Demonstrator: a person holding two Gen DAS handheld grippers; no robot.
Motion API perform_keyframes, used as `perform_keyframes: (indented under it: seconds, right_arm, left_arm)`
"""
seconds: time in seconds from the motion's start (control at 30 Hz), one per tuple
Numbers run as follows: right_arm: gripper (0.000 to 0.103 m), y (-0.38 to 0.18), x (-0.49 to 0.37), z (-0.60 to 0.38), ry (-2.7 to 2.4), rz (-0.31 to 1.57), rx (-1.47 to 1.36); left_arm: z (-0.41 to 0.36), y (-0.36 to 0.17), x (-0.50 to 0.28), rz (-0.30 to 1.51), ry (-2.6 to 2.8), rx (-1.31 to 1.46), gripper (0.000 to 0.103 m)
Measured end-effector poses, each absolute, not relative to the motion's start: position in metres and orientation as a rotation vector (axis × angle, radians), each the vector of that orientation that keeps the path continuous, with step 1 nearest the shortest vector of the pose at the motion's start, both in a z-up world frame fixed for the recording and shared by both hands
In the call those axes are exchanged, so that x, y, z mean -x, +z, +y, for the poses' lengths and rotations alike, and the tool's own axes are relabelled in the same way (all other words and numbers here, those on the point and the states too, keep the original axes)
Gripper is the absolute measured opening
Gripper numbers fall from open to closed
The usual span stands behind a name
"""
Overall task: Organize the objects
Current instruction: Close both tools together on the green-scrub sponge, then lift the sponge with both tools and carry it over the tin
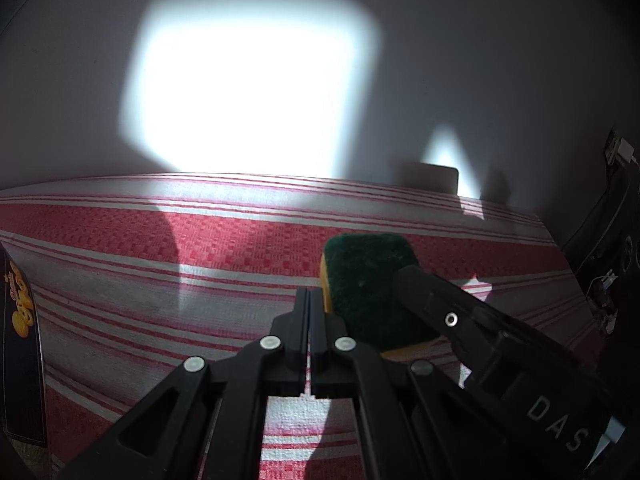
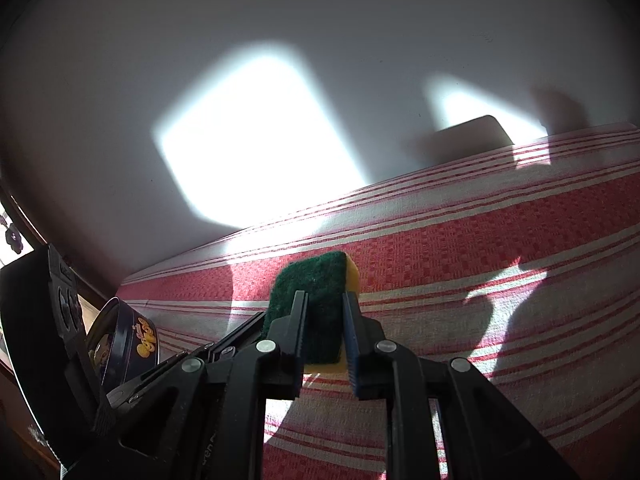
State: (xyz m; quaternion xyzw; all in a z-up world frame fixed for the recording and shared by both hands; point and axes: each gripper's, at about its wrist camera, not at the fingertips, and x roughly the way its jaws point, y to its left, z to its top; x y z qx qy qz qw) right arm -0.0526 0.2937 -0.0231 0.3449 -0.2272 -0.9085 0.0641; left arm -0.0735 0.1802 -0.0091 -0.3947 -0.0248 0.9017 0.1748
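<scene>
- Right gripper (image 2: pixel 324 312): fingers clamped on a sponge (image 2: pixel 316 300), one on each broad side. The sponge stands on edge, green scouring face toward the left finger, yellow foam showing at its right and bottom edges.
- Sponge is held over the red-and-white striped cloth (image 2: pixel 480 248) that covers the counter; cannot tell whether its lower edge touches the cloth.
- Left gripper (image 1: pixel 309 296): fingers pressed together, nothing between them. It sits just beside the sponge, to its left in the left wrist view.
- In that view the right gripper's black finger lies across the sponge's green face.
- Dark round tin (image 2: pixel 124 336) with yellow lettering stands at the left edge of the cloth, well apart from the sponge.
- Far end: a small dark block (image 2: pixel 468 136) at the cloth's back edge, blurred.
- Behind everything, a pale wall (image 2: pixel 280 40) with bright sun patches.
</scene>
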Motion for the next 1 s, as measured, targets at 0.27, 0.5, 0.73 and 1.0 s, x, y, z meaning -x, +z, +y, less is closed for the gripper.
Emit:
perform_keyframes:
  seconds: [0.27,0.5,0.73,1.0]
  right_arm:
    - [0.014,-0.017,0.038,0.266,-2.727,-0.652,-1.015]
    - [0.014,-0.011,0.016,0.259,-2.712,-0.674,-0.982]
    - [0.014,0.006,-0.003,0.228,-2.707,-0.645,-0.912]
    - [0.014,0.020,-0.011,0.189,-2.664,-0.638,-0.855]
  left_arm:
    - [0.152,-0.007,0.062,-0.046,2.585,1.083,0.000]
    - [0.143,0.001,0.048,-0.061,2.597,1.048,0.000]
    - [0.119,0.015,0.032,-0.056,2.644,0.991,0.000]
    - [0.078,0.032,0.017,-0.059,2.707,0.940,0.000]
